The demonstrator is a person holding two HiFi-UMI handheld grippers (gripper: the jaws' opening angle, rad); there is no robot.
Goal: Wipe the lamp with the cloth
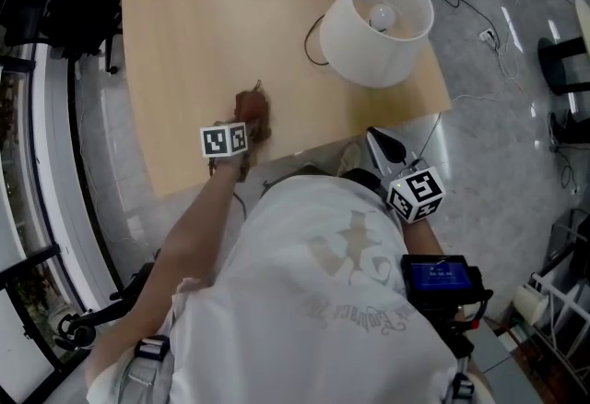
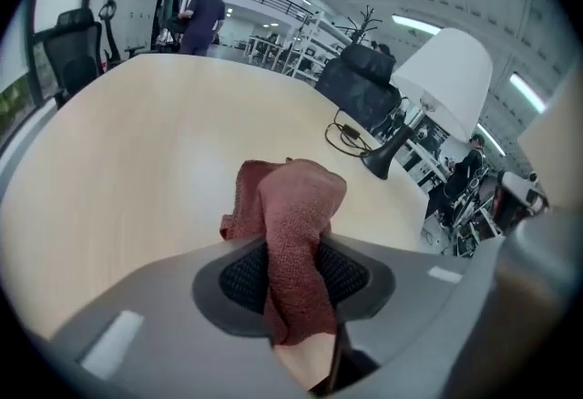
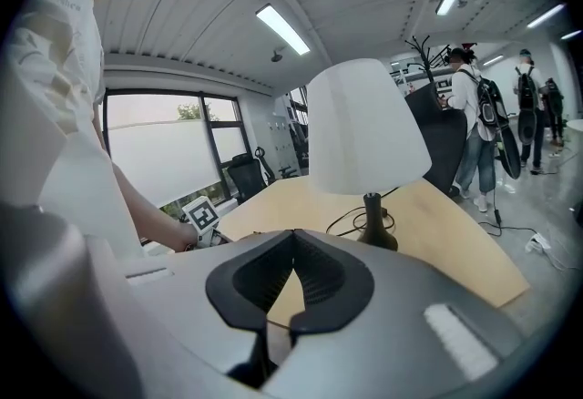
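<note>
The red cloth [image 2: 293, 206] sits bunched on the worktop [image 1: 212, 24], toward its near edge. I have my left gripper [image 2: 291, 250] clenched on a fold of it. The white-shaded lamp [image 1: 378, 19] stands upright by the worktop's right edge, well apart from the cloth. My right gripper [image 3: 293, 240] points toward the lamp, jaws pressed together on nothing.

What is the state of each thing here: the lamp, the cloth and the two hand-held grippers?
Lamp: upright on the table, untouched.
Cloth: bunched, pinched between jaws.
Left hand-held gripper: shut on the cloth.
Right hand-held gripper: shut, empty.
</note>
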